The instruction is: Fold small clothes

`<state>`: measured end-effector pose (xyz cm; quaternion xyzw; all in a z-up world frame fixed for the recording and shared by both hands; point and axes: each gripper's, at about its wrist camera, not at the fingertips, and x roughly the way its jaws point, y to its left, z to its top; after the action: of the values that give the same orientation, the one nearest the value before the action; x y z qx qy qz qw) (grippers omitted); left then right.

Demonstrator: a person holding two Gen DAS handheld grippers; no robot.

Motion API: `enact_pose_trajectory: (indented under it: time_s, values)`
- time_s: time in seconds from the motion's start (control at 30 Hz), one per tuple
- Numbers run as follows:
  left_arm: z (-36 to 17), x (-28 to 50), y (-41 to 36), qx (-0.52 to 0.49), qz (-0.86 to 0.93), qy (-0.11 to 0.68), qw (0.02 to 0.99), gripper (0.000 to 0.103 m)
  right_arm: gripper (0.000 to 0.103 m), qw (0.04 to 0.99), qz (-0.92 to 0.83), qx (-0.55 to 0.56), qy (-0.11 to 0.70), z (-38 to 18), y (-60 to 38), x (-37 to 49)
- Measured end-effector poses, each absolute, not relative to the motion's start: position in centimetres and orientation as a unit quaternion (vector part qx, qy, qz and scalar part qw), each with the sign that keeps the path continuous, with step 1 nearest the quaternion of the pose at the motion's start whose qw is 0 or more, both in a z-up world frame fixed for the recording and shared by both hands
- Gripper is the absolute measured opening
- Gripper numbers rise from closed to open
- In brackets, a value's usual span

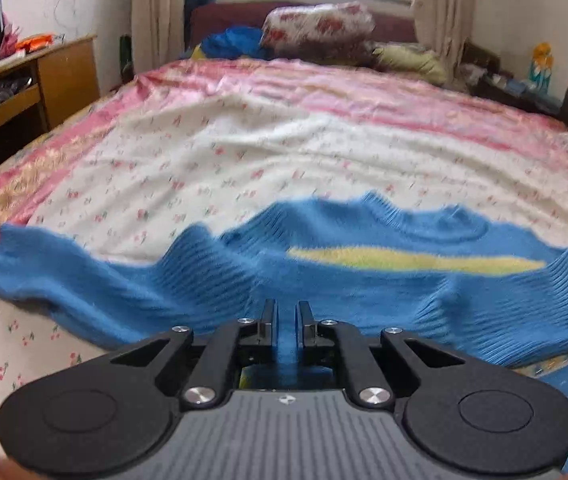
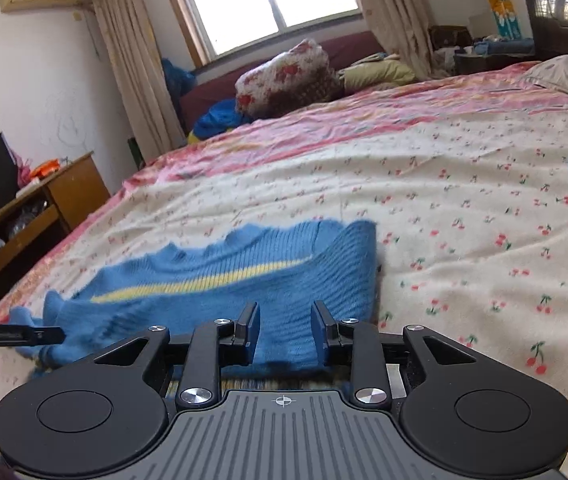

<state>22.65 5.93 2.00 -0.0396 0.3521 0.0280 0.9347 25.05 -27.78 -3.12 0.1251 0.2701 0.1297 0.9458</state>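
Left gripper (image 1: 287,316) is pinched on the near hem of the blue sweater (image 1: 324,280). Right gripper (image 2: 286,320) stands spread, hem fabric between its fingers. The sweater lies on the bed (image 2: 464,216), long axis 9-to-3 o'clock, collar toward 12. Containers: none discernible.

The left gripper (image 1: 287,314) points down and forward, its jaws drawn nearly together and pinched on a fold of the blue sweater (image 1: 364,280) at the near edge. The right gripper (image 2: 285,320) points down at a shallower tilt, its jaws apart, the pads clear of the knit that lies between them. The left gripper's tip shows at the far left of the right wrist view.
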Motion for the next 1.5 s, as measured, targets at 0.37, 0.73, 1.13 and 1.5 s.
enact_pose_trajectory:
  time_s: [0.37, 0.73, 1.13, 1.5]
  values:
    - [1.0, 23.1, 5.9, -0.054, 0.027, 0.371, 0.927, 0.019, 0.026, 0.939, 0.105, 0.139, 0.296, -4.3, -28.9, 27.6]
    - [0.7, 19.2, 15.5, -0.121, 0.132, 0.375, 0.909, 0.019, 0.029, 0.950, 0.128, 0.070, 0.277, -4.1, -26.2, 25.4]
    - [0.8, 19.4, 25.0, -0.256, 0.203, 0.323, 0.888, 0.023, 0.029, 0.947, 0.154, 0.043, 0.277, -3.8, -23.1, 24.1]
    - [-0.8, 20.9, 30.2, -0.363, 0.245, 0.293, 0.850, 0.034, 0.033, 0.943, 0.162, 0.047, 0.287, -3.9, -21.4, 23.8]
